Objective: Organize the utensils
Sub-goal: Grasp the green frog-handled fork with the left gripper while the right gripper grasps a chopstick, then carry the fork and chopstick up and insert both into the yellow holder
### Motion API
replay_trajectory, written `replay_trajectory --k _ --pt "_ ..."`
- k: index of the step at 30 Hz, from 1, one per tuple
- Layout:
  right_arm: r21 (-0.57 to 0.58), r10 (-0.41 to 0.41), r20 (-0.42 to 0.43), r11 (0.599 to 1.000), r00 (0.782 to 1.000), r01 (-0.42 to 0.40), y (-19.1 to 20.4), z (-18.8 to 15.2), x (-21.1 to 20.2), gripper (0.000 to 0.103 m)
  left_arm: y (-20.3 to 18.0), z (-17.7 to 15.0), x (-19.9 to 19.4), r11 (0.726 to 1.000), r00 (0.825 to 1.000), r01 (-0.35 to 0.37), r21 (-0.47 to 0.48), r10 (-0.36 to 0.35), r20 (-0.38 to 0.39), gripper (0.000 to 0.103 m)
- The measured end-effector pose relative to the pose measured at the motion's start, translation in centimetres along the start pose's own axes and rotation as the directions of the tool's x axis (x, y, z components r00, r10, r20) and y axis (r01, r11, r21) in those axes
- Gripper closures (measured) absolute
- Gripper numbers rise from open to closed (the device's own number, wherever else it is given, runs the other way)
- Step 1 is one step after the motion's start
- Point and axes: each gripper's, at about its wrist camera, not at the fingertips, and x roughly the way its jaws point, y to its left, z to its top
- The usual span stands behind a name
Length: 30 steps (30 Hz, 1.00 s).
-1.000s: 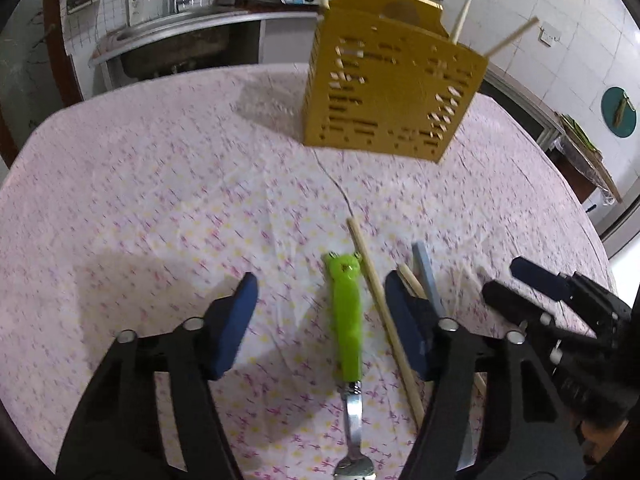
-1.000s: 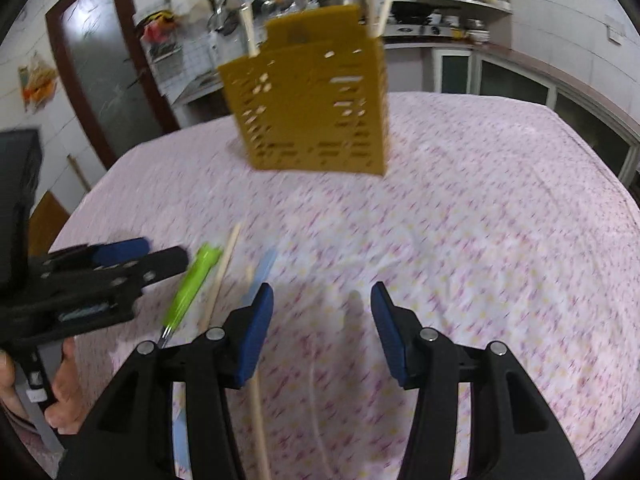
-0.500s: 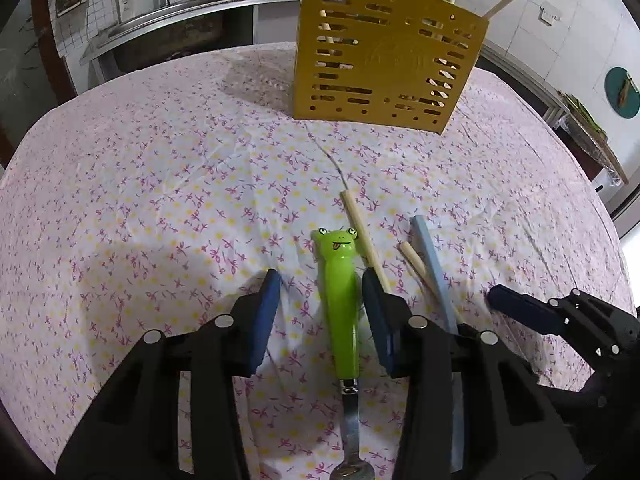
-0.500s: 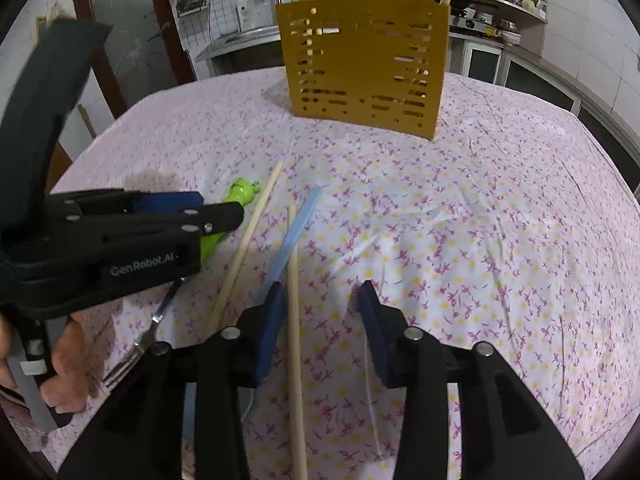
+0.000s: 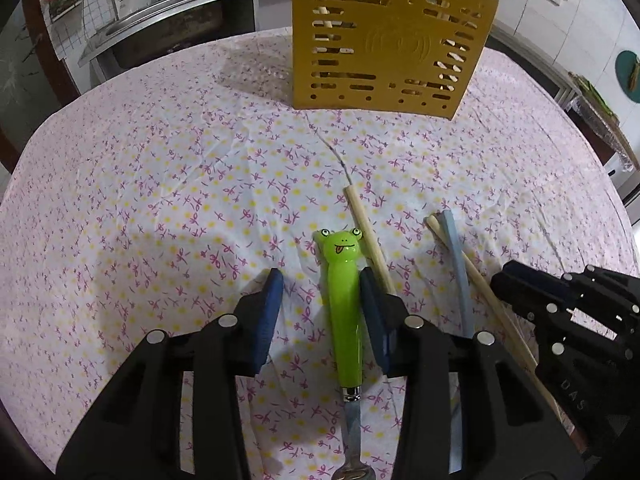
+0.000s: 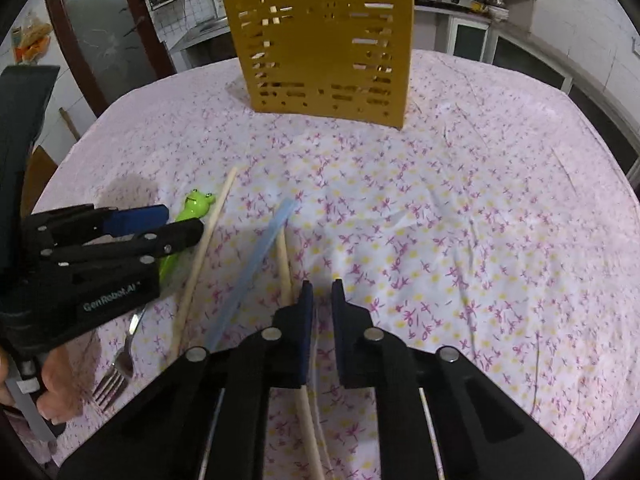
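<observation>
Lying between the left hand-held gripper (image 5: 320, 312)'s closing, not yet clamped pads, frog-handled fork (image 5: 344, 312); right hand-held gripper (image 6: 319, 312) clenched.

**Two black tools with blue pads**

The left tool (image 5: 318, 312) is matte black plastic — two angular fingers (image 5: 260, 320) faced with dark blue pads, with round silver screw heads at the joints. The right tool (image 6: 320, 332) has the same build: black arms, blue pads, silver screws. Seen from the right wrist, the left tool's body carries white lettering, "GenRobot.AI"; from the left wrist, the right tool's side shows embossed letters "DAS". A hand (image 6: 56, 384) grips the left tool's grey handle — no sleeve is visible.
</observation>
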Motion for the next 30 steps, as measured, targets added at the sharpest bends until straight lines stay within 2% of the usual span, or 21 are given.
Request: replay_trajectory --k 4,7,14,18,22,26,30 --pt "0.0 0.003 0.009 1.0 1.0 -0.003 0.1 0.0 0.0 0.093 -0.3 0.1 0.2 0.999 1.0 -0.029 0.022 0.029 0.007 0.073" --pt "0.003 0.012 0.017 1.0 1.0 -0.012 0.1 -0.1 -0.1 0.093 -0.3 0.0 -0.1 0.999 0.999 -0.036 0.021 0.036 0.004 0.086" --pt "-0.021 0.068 0.027 0.997 0.997 -0.068 0.9 0.1 -0.8 0.092 0.7 -0.1 -0.4 1.0 1.0 -0.012 0.022 0.012 -0.007 0.087" --pt "-0.051 0.092 0.004 0.994 0.996 -0.091 1.6 0.2 -0.6 0.092 1.6 0.2 -0.5 1.0 1.0 -0.013 0.015 0.013 -0.01 0.087" --pt "-0.073 0.088 -0.021 0.993 0.996 -0.089 2.2 0.5 -0.1 0.09 2.7 0.2 -0.7 1.0 1.0 -0.001 0.008 0.001 -0.017 0.087" --pt "-0.099 0.051 -0.067 0.993 0.996 -0.057 2.6 1.1 1.0 0.089 2.8 0.0 -0.6 1.0 1.0 -0.007 0.021 0.007 -0.02 0.087" --pt "-0.078 0.052 -0.111 0.995 0.993 -0.061 2.3 2.0 1.4 0.093 2.4 -0.4 -0.7 0.999 1.0 -0.01 0.032 0.01 -0.022 0.087"
